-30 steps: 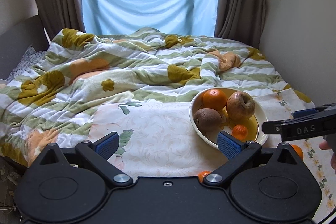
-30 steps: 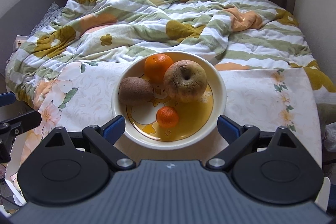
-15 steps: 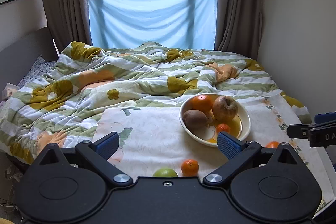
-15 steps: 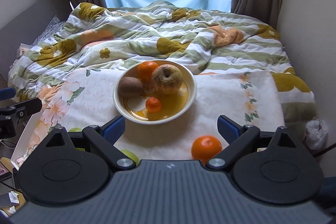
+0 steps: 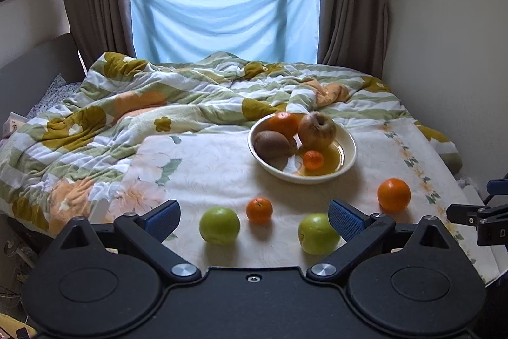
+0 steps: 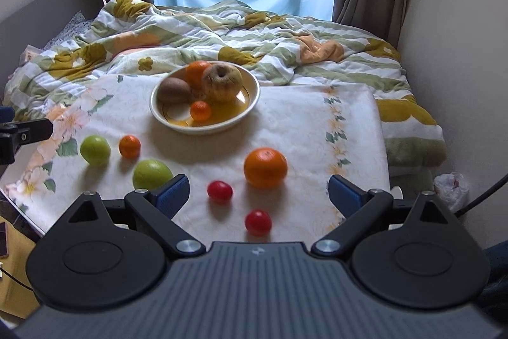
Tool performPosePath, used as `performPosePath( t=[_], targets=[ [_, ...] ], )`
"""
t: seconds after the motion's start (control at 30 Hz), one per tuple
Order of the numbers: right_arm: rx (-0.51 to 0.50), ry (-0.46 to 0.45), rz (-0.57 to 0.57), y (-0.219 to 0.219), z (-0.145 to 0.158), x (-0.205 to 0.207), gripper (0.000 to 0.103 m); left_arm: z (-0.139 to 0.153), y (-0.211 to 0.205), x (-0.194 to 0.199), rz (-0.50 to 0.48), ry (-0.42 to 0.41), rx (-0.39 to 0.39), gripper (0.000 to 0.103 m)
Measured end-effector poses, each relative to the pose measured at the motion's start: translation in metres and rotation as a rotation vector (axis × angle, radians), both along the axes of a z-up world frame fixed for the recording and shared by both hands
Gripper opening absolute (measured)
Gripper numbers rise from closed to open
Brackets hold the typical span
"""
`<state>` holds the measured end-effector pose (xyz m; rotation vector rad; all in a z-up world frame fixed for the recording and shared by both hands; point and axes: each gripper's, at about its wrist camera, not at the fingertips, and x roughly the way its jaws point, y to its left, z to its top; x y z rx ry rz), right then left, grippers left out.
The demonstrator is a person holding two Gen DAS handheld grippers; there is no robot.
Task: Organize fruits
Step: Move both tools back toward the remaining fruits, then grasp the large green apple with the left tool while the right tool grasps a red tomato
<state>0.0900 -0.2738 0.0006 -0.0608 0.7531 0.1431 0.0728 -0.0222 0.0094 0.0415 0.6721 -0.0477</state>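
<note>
Both of my grippers have pulled back and up from the bowl over the last second, so the loose fruit near the front edge of the floral cloth (image 6: 317,129) has come into view. My right gripper (image 6: 258,193) has its jaws apart and holds nothing; my left gripper (image 5: 254,216) is likewise spread and empty.

Nearest the front edge lie two small red fruits (image 6: 257,222) (image 6: 219,191). Just behind them sit the large orange (image 6: 265,167) toward the right edge and one green apple (image 6: 151,174) toward the left. Farther left are a second green apple (image 6: 95,149) and a small tangerine (image 6: 129,145).

Beyond all of these, mid-cloth, the bowl (image 6: 252,99) already holds a kiwi (image 6: 174,90), an orange, a brownish apple (image 6: 221,81) and a small tangerine.

I judge six fruits remain to be gathered; the retreat reads as lining up the next pick.
</note>
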Motion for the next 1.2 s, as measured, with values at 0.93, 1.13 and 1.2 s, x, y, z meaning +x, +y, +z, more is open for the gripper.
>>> performPosePath(
  t=[0.93, 1.13, 1.2],
  targets=[
    [-0.018, 0.126, 0.044, -0.013, -0.115, 0.024, 0.096, -0.110, -0.063, 0.074, -0.114, 0.168, 0.009, 0.079],
    [-0.010, 0.141, 0.056, -0.013, -0.119, 0.032, 0.086, -0.116, -0.071, 0.077, -0.132, 0.178, 0.034, 0.062],
    [-0.004, 0.145, 0.054, -0.013, -0.118, 0.034, 0.085, -0.116, -0.073, 0.076, -0.136, 0.176, 0.045, 0.062]
  ],
)
